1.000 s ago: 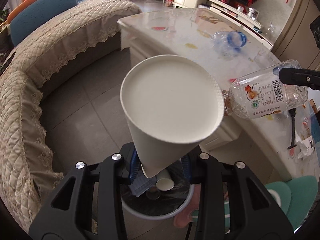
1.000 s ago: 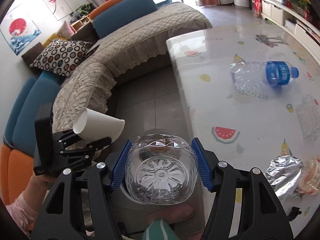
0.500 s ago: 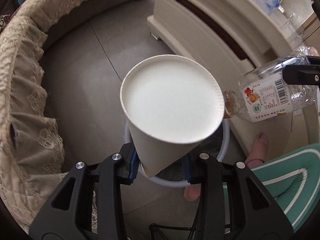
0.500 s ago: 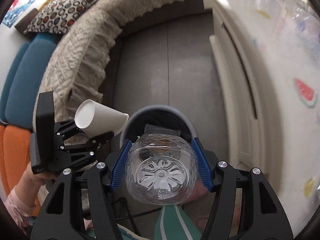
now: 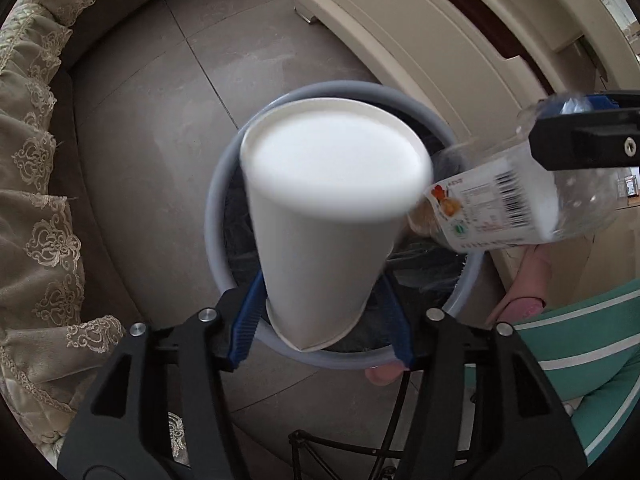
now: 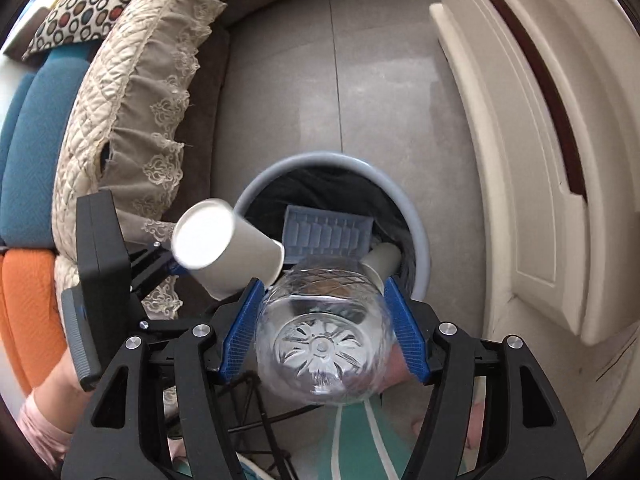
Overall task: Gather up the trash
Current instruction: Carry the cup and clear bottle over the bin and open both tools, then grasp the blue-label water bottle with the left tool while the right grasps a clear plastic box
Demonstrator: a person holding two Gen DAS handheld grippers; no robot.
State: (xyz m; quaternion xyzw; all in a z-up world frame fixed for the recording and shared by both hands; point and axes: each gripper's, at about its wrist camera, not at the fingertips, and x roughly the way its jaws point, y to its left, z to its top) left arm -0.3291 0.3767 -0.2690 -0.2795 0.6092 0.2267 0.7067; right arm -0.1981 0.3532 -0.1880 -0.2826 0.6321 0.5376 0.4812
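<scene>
Drop step — cup point(image 5: 320, 216) and bottle point(image 6: 324, 328) both over the bin point(image 5: 216, 216).

Left gripper point(image 5: 320, 320) fingers have just been opening; cup sits loose between them, mouth down. Right gripper point(image 6: 324, 328) fingers pinch the bottle, neck toward the bin. Next, I judge: let both fall inside the rim.

The left gripper point(image 5: 320, 316) points straight down, its jaws just opened wider, blue pads point(image 5: 244, 326) standing off the paper cup point(image 5: 328, 216) between them. The right gripper point(image 6: 324, 328) tilts steeply downward, pads pressed on a clear bottle point(image 6: 324, 344).
</scene>
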